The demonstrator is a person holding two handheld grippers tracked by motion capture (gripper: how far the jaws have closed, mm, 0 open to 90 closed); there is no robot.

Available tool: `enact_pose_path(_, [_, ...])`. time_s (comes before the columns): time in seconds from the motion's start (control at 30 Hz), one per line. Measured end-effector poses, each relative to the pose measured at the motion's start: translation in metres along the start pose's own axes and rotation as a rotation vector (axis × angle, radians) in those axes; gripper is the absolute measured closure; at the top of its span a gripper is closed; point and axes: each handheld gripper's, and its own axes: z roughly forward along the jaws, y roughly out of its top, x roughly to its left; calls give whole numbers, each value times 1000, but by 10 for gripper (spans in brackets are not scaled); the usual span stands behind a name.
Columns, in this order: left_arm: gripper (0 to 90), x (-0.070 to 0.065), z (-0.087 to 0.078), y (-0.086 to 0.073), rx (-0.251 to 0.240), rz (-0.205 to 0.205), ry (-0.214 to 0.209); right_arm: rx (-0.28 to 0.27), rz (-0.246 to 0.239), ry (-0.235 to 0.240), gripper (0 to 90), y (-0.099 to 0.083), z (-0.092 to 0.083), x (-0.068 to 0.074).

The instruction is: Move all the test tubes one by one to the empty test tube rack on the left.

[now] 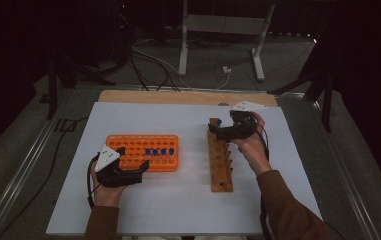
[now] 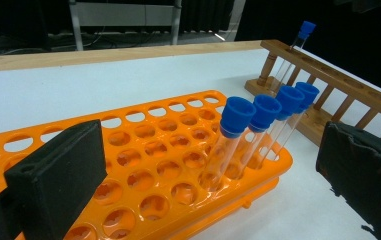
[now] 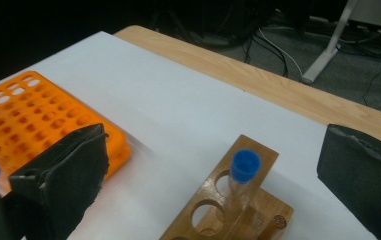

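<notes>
Rack, orange plastic, rectangular, glossy, pierced with rows of round holes; lies flat on the white table cover, left of centre. Four clear tubes with blue screw caps stand in a row in holes near its right end, leaning slightly. Rack, wooden, long and narrow, varnished brown, two tiers joined by turned pegs, single line of round holes; lies lengthwise right of centre, well apart from the orange one with bare white cover between them. One clear blue-capped tube stands in the end hole at its far end, close to the far edge of the cover, beyond which a strip of bare wooden tabletop shows. Left gripper, black, matt foam-like pads, jaws spread wide and empty, at the near edge of the orange rack. Right gripper, same make, pads frayed at the edges, jaws spread wide either side of the lone tube without touching it. Open cover lies along the near edge and at the left.
</notes>
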Motion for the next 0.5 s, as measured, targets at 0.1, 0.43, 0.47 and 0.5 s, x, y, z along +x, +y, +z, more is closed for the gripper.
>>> enact_pose_path(0.1, [7, 1, -1, 0, -1, -2, 1, 10, 14, -5, 42, -1, 5, -4])
enact_pose_path(0.43, [7, 1, -1, 0, -3, -9, 2, 32, 47, -30, 201, -8, 20, -14])
enact_pose_path(0.47, [7, 1, -1, 0, -3, -9, 2, 34, 49, -33, 244, -9, 22, -15])
enact_pose_path(0.5, [7, 1, -1, 0, -3, -9, 2, 37, 49, -29, 285, -9, 23, -16])
